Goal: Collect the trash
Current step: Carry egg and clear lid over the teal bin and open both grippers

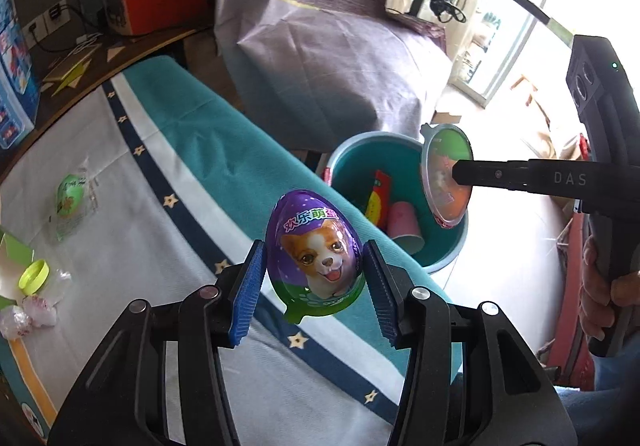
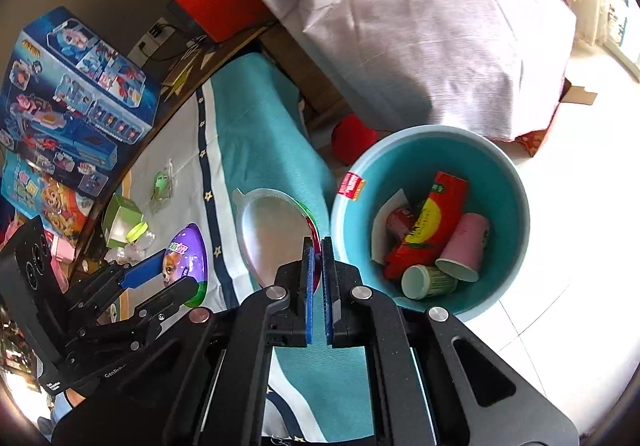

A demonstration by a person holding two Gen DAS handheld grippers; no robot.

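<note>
Right wrist view: right gripper (image 2: 318,246) pinching egg half (image 2: 276,234) beside bin (image 2: 516,182); left gripper (image 1: 316,270) clamping purple egg (image 1: 314,258) over table edge (image 1: 240,166) (bin below). Early release risks floor drop, thin rim slipping.

purple egg pack (image 1: 316,254) clamped between the left gripper (image 1: 316,278) pads: chinese "欢乐萌" plus a partly hidden fourth character above the puppy face, small "happy" along its right edge. right gripper (image 1: 460,174) arm, off to the right: "das". in the right wrist view, the left gripper's body at lower left reads "genrobot", partly cut. carton text in the basin (image 2: 512,182): too small to read.
</note>
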